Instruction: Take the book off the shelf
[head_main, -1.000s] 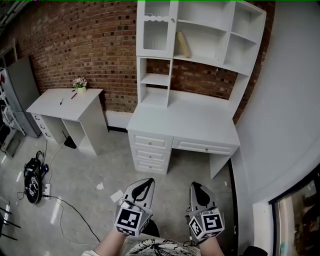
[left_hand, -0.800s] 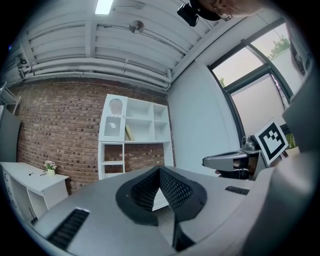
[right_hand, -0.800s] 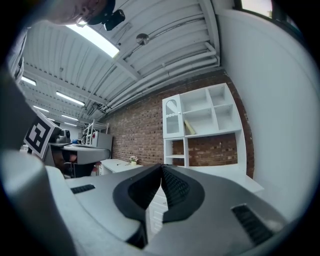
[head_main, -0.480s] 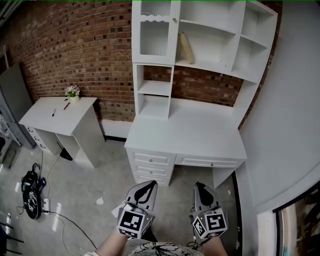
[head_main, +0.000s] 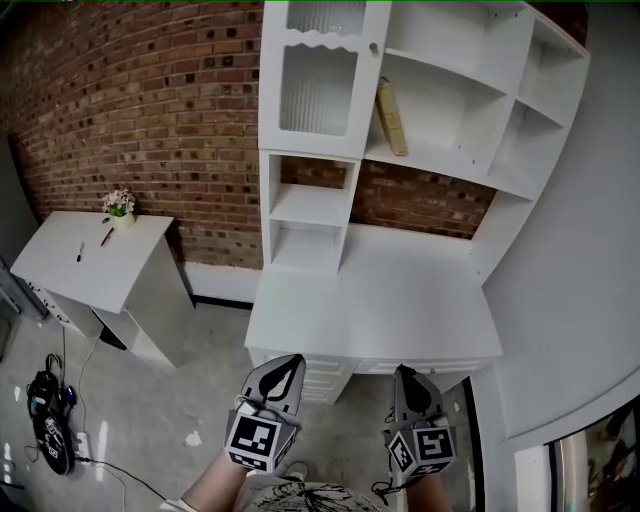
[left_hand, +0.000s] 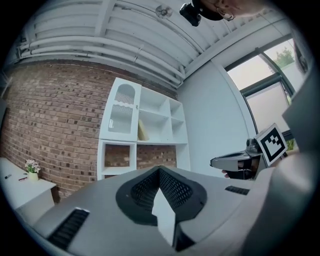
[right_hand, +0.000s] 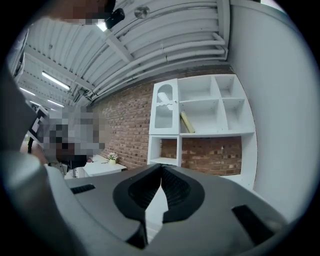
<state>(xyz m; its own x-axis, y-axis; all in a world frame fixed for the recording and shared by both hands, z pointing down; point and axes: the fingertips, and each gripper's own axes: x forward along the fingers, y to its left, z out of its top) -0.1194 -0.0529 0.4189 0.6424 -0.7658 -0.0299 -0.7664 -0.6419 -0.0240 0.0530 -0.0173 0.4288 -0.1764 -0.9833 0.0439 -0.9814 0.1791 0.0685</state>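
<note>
The book (head_main: 391, 117) is seen in an open compartment of the shelf (head_main: 450, 110), just right of the glazed door. Its foot is set on the board and its top is tipped left against the divider, so its long axis is near upright. It lies ahead of and above both grippers, well apart, with the desk (head_main: 400, 300) between. The left gripper (head_main: 288, 362) and right gripper (head_main: 405, 371) are each held with jaws together on nothing. The right is judged nearer, being more in line with the book.
</note>
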